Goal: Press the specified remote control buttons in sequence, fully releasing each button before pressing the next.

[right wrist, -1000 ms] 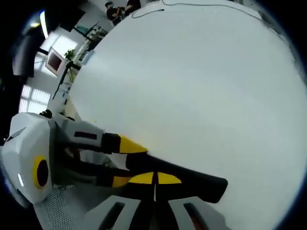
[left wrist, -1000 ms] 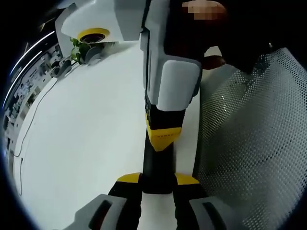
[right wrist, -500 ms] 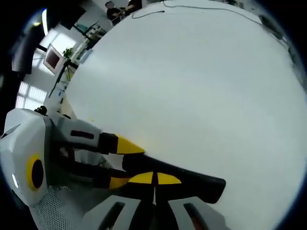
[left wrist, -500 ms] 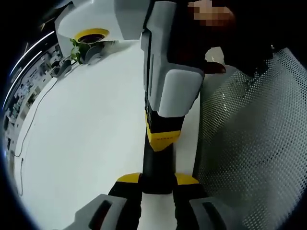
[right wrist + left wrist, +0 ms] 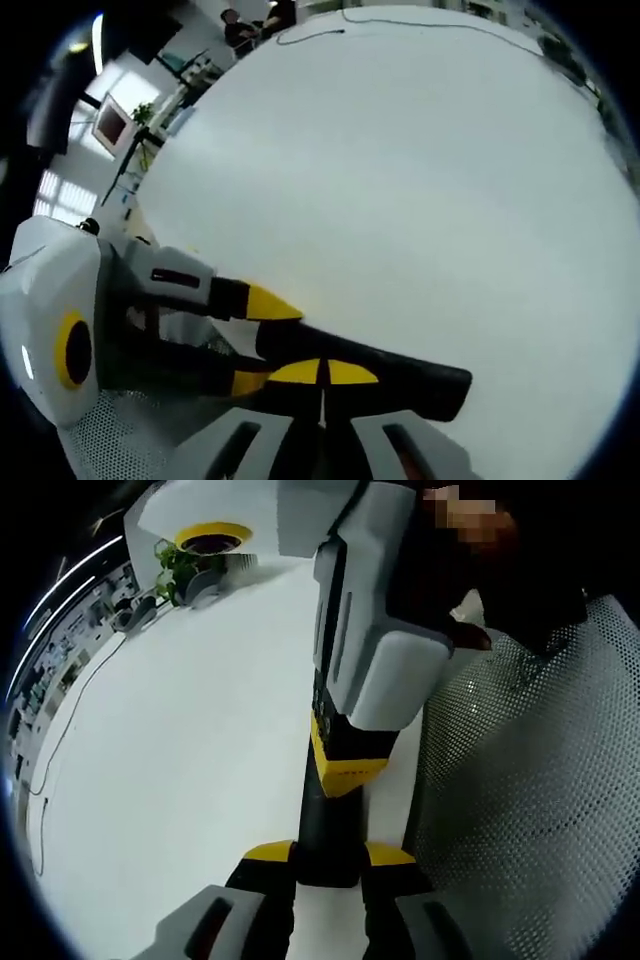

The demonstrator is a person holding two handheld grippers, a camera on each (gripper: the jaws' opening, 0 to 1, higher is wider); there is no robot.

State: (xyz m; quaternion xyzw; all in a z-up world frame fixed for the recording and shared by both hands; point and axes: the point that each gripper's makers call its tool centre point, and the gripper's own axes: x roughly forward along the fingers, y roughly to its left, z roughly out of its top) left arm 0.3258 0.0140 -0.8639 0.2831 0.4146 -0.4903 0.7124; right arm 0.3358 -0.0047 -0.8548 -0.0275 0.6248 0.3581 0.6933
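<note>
Between the yellow-tipped jaws of your left gripper (image 5: 328,858) lies the slim black remote control (image 5: 326,825), clamped at its near end and held out over the plain white tabletop (image 5: 180,780), with its far end running under your right gripper (image 5: 347,770). From the right gripper view the same remote (image 5: 400,378) stretches out to the right, the left gripper (image 5: 262,338) pinching its other end from the left side. Your right gripper (image 5: 322,372) has its two yellow tips pressed together on top of the remote, so it looks clenched and acting as a pressing point, gripping nothing; whether it bears on a button you cannot tell, because the keys are hidden under it. Beyond, a white perforated mesh surface (image 5: 530,780) sits beside the table edge, a green potted plant (image 5: 178,568) stands at the far end, and a thin dark cable (image 5: 400,12) trails across the far tabletop. The main risk is likely pressing blind: with the keypad covered, the tips could land on the wrong key or straddle two. Pushing down hard on a remote gripped at one end may also lever it loose. Lifting too little between presses would leave a button half held.
</note>
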